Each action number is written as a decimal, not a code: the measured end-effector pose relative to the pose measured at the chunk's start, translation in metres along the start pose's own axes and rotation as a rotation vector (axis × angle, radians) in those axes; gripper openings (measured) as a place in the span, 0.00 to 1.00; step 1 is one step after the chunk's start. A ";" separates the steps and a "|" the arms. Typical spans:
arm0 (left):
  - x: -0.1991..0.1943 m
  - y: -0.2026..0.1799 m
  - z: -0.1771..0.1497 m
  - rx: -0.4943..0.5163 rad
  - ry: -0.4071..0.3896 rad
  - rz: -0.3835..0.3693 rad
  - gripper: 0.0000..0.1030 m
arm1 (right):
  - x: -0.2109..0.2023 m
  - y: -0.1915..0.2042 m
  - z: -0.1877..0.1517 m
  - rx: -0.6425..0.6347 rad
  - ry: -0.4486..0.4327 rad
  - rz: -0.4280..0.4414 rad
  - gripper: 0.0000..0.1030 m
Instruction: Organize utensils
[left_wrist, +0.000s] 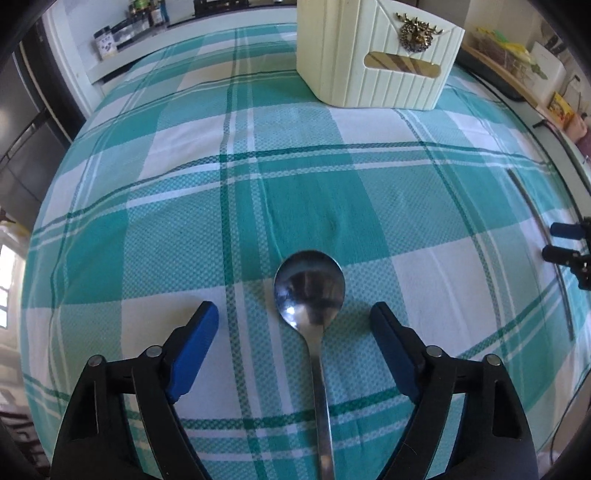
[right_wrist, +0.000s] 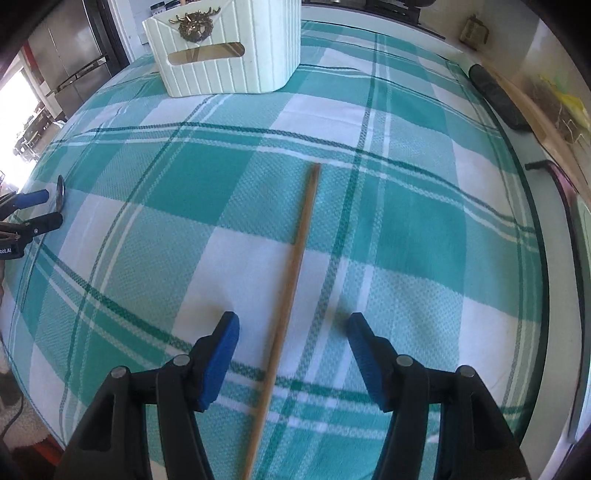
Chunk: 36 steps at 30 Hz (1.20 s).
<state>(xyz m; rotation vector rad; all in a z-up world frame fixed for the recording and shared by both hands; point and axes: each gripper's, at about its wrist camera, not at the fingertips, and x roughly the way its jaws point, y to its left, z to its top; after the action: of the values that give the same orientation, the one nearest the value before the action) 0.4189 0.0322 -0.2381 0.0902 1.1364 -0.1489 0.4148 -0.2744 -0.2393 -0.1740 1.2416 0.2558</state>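
Observation:
A steel spoon (left_wrist: 310, 295) lies on the teal checked tablecloth (left_wrist: 184, 229), bowl pointing away from me. My left gripper (left_wrist: 293, 314) stands open astride it, a blue pad on each side and neither touching. A thin wooden stick (right_wrist: 295, 280), perhaps a chopstick, lies lengthwise on the cloth. My right gripper (right_wrist: 293, 323) is open over its near half, pads clear of it. A cream ribbed utensil holder (left_wrist: 373, 55) with a brass ornament stands at the far side, also seen as the holder (right_wrist: 225, 48) in the right wrist view.
The right gripper (left_wrist: 565, 247) shows at the right edge of the left view, and the left gripper (right_wrist: 33, 214) with the spoon's bowl (right_wrist: 60, 190) at the left edge of the right view. Jars (left_wrist: 107, 42) line a far shelf. A dark flat object (right_wrist: 498, 96) lies by the table's right edge.

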 end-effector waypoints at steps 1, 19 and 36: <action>0.000 0.000 0.002 -0.003 -0.006 0.000 0.79 | 0.003 -0.001 0.007 0.001 -0.001 0.000 0.61; -0.110 0.016 -0.001 -0.033 -0.288 -0.100 0.35 | -0.099 -0.003 0.024 0.096 -0.329 0.122 0.06; -0.179 0.022 0.017 -0.039 -0.405 -0.161 0.35 | -0.197 0.016 0.016 0.084 -0.612 0.137 0.06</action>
<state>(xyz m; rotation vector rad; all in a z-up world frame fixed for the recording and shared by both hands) 0.3644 0.0642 -0.0687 -0.0644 0.7408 -0.2748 0.3652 -0.2745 -0.0469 0.0634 0.6544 0.3436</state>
